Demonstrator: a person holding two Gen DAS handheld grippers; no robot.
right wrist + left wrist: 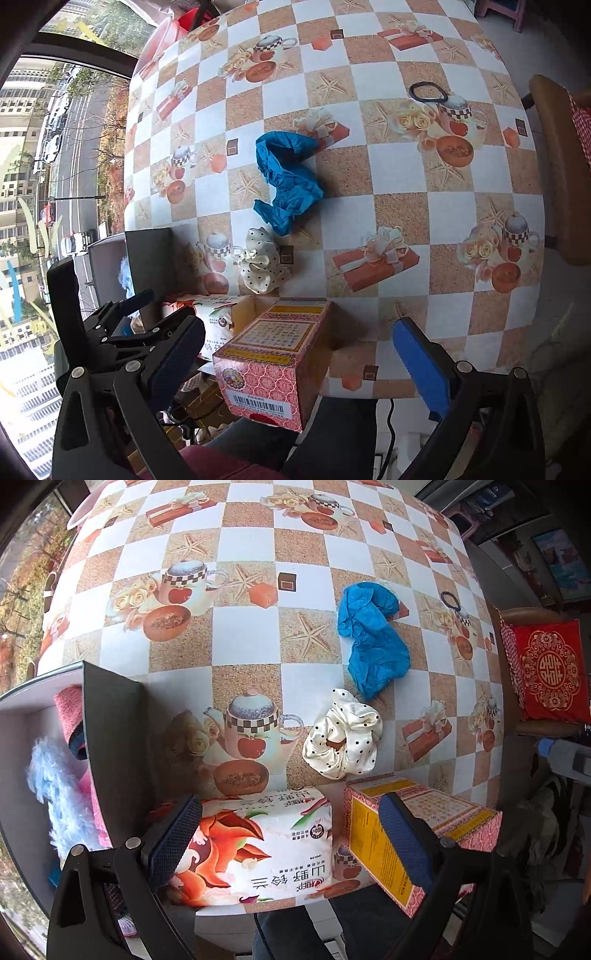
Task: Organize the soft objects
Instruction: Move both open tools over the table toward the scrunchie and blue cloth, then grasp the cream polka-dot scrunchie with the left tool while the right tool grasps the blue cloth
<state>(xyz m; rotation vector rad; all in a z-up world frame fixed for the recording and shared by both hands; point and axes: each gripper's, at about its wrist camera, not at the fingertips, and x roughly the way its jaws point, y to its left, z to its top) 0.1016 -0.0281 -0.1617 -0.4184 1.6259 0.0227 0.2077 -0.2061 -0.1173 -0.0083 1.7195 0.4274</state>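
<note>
My left gripper [291,834] is open, its fingers on either side of a soft tissue pack [255,849] with orange flowers at the table's near edge. My right gripper [303,354] is open around a pink and yellow carton [273,362]. A cream polka-dot scrunchie [343,734] lies just beyond the pack; it also shows in the right wrist view [262,266]. A crumpled blue cloth [373,638] lies farther out, also in the right wrist view [286,181]. A black hair tie [428,92] lies far right.
A dark open box [110,731] at the left holds fluffy blue, pink and red soft items [62,786]. The pink carton [417,830] stands right of the tissue pack. A chair with a red cushion [546,668] is at the right. The checkered tablecloth [258,635] covers the table.
</note>
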